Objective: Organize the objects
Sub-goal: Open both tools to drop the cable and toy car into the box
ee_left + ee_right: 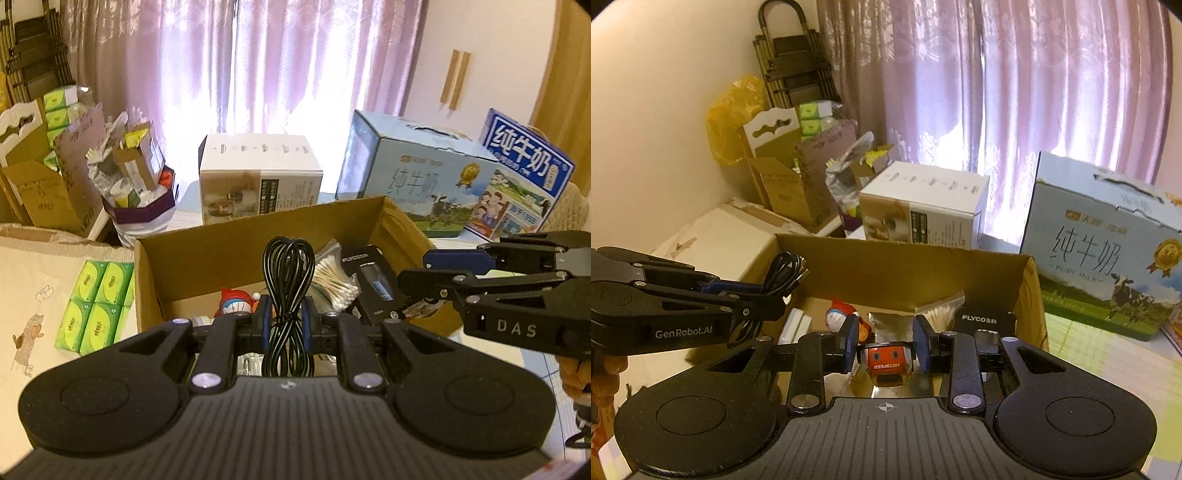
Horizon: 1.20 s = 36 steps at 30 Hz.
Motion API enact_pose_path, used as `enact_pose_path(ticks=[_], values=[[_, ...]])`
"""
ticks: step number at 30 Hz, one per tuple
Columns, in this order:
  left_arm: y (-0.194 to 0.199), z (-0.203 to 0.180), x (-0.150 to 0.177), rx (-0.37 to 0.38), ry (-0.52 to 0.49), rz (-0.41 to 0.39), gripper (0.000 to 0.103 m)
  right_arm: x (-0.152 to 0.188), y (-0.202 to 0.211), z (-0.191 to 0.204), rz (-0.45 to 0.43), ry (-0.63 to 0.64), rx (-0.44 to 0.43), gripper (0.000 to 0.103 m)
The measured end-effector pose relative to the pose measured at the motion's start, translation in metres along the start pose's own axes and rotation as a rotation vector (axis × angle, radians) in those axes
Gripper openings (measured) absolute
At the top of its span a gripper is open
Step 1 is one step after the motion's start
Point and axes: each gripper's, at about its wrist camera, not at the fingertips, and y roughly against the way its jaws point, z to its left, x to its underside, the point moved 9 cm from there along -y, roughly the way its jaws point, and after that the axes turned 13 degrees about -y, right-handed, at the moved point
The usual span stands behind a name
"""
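My left gripper (pixel 287 317) is shut on a coiled black cable (pixel 288 280) and holds it upright over the open cardboard box (pixel 207 254). The cable also shows in the right wrist view (pixel 783 273), in the left gripper (pixel 764 299). My right gripper (pixel 885 341) is shut on a small red toy car (pixel 886 363) marked HOTSPEED, above the same box (pixel 901 266). In the box lie a Doraemon figure (pixel 236 301), a bag of cotton swabs (pixel 334 280) and a black FLYCO box (pixel 373 280).
Green tissue packs (pixel 98 306) lie left of the box on a pale cloth. Behind stand a white carton (pixel 258 177), two milk cartons (pixel 417 181), a full bin (pixel 136 184) and open cardboard boxes (pixel 40 184). Curtains hang at the back.
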Motion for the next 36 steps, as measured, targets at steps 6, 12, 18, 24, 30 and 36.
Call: enact_pose_path(ticks=[6,12,18,24,30,36], values=[[-0.027,0.008,0.002,0.018,0.036,0.048,0.013,0.0,-0.021,-0.008,0.024,-0.033,0.01,0.029],[-0.049,0.014,-0.002,0.023,0.064,0.071,0.018,-0.005,-0.027,-0.007,0.024,-0.067,-0.009,0.029],[-0.059,0.023,-0.007,0.013,0.06,0.067,0.035,-0.008,-0.033,-0.001,0.031,-0.088,-0.038,0.029],[-0.061,0.037,0.001,-0.009,0.065,0.098,0.047,-0.008,-0.042,0.006,0.043,-0.093,-0.053,0.029],[-0.06,0.046,0.006,-0.028,0.064,0.113,0.049,-0.008,-0.049,0.012,0.059,-0.11,-0.081,0.029],[-0.056,0.053,0.005,-0.049,0.059,0.108,0.055,-0.013,-0.053,0.02,0.064,-0.155,-0.145,0.03]])
